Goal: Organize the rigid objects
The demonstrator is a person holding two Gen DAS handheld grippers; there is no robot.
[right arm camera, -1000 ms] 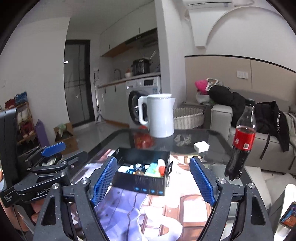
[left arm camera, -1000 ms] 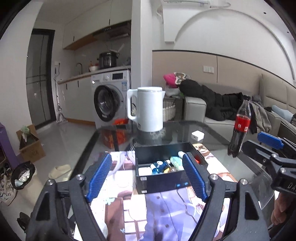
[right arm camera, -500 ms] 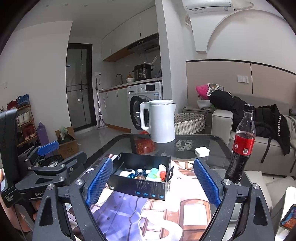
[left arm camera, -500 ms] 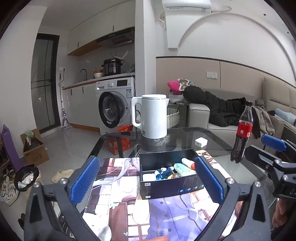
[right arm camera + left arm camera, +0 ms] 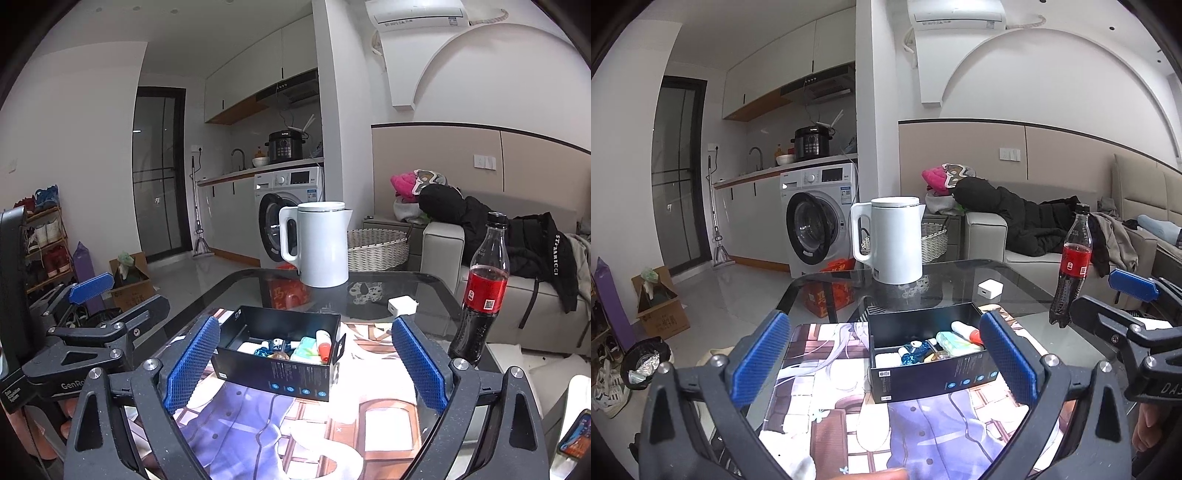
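Lying beyond right tool, black box

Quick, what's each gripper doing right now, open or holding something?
Left gripper: open, holding nothing; its fingers have just spread wider.
Right gripper: open, holding nothing; fingers have just been opening.

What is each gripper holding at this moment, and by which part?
Nothing. The left gripper and the right gripper both stand open and empty, short of the black box on the glass table.
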